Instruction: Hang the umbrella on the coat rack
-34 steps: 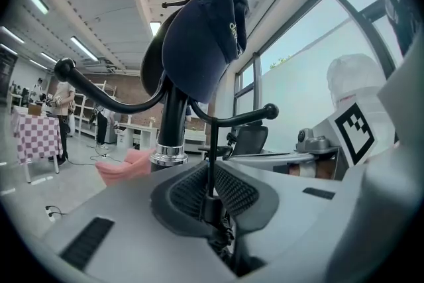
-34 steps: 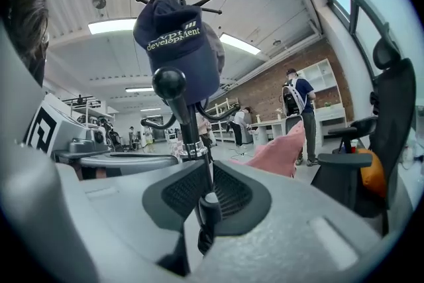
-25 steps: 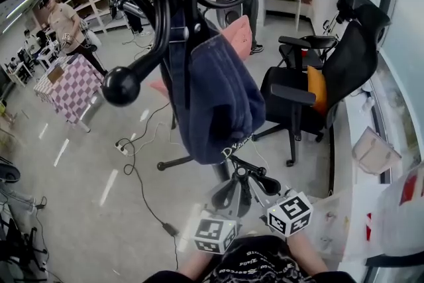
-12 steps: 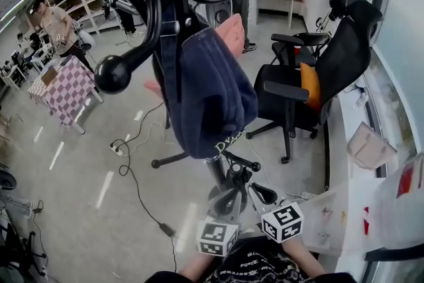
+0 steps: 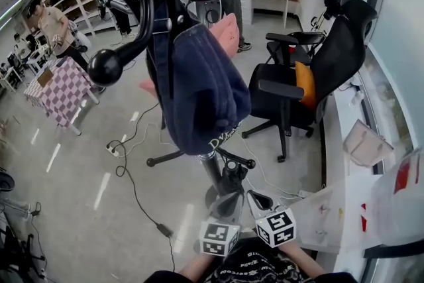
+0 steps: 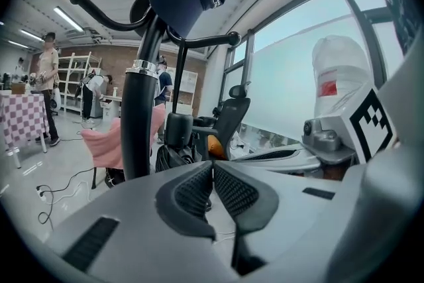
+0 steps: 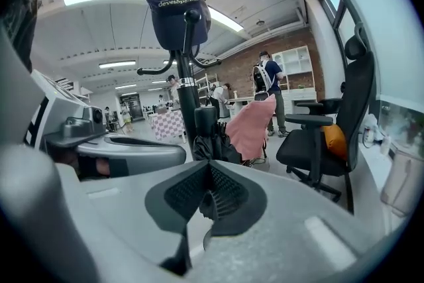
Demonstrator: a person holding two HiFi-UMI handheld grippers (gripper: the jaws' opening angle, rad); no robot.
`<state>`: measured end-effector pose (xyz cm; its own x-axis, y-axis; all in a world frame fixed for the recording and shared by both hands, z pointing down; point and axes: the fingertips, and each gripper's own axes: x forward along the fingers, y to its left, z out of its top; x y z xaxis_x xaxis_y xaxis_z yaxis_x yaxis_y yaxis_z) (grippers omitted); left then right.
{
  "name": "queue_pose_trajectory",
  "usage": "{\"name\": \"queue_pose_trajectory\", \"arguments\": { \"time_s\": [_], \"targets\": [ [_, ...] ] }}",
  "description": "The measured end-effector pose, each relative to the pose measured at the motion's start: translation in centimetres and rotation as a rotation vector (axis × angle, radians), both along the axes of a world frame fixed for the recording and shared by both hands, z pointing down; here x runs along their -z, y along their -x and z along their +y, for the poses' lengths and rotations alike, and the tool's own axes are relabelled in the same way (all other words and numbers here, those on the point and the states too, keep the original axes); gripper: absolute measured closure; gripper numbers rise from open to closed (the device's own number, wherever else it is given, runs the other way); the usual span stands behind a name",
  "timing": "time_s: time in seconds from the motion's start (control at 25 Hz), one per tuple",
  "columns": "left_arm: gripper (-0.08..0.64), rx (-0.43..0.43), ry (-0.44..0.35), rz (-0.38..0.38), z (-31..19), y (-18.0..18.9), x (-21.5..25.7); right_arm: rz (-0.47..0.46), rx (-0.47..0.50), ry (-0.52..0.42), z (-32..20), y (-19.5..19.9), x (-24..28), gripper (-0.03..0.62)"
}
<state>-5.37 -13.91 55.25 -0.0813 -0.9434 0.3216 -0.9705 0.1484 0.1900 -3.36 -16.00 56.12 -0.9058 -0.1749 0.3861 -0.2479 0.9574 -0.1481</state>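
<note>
left gripper [image 6: 213, 172] pads pressed together, nothing in them | right gripper [image 7: 209, 175] same, closed and empty | umbrella [image 7: 207, 132] just past the fingertips, snug against the coat rack [image 7: 187, 76] pole, can't see its hook | risk imo: a stray nudge from either tip knocks it loose

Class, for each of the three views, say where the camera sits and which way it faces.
Left gripper view: on the left gripper, low, looking up the rack; shut jaws show.
Right gripper view: on the right gripper, low, facing rack and chair; shut jaws show.
Head view: on the head, looking steeply down past the cap; both grippers show.
All three share rack and cap.
</note>
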Motion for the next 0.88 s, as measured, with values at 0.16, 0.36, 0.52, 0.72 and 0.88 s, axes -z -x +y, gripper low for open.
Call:
{"name": "queue_pose_trajectory", "arguments": {
  "time_s": [0.16, 0.36, 0.52, 0.72, 0.88],
  "targets": [
    [0.548, -0.007, 0.001, 0.003, 0.0, -0.3, -0.1, 0.015, 0.018, -0.017, 0.7, -0.1, -0.2, 0.588],
    [0.548, -0.003, 0.007, 0.005, 0.0, -0.2, -0.2, 0.028, 0.026, -0.023, 0.9, -0.1, -0.5, 0.588],
    [0.548, 0.006, 0.011, 0.016, 0.1, 0.1, -0.4, 0.036, 0.023, -0.022, 1.0, 0.0, -0.6, 0.588],
    [0.548, 0.002, 0.013, 0.015, -0.4, 0.0, -0.6, 0.039, 0.017, -0.02, 0.4, -0.1, -0.9, 0.588],
    [0.548, -0.001, 0.01, 0.014, -0.8, 0.3, -0.6, 0.041, 0.012, -0.023, -0.1, 0.1, -0.9, 0.588]
  ]
}}
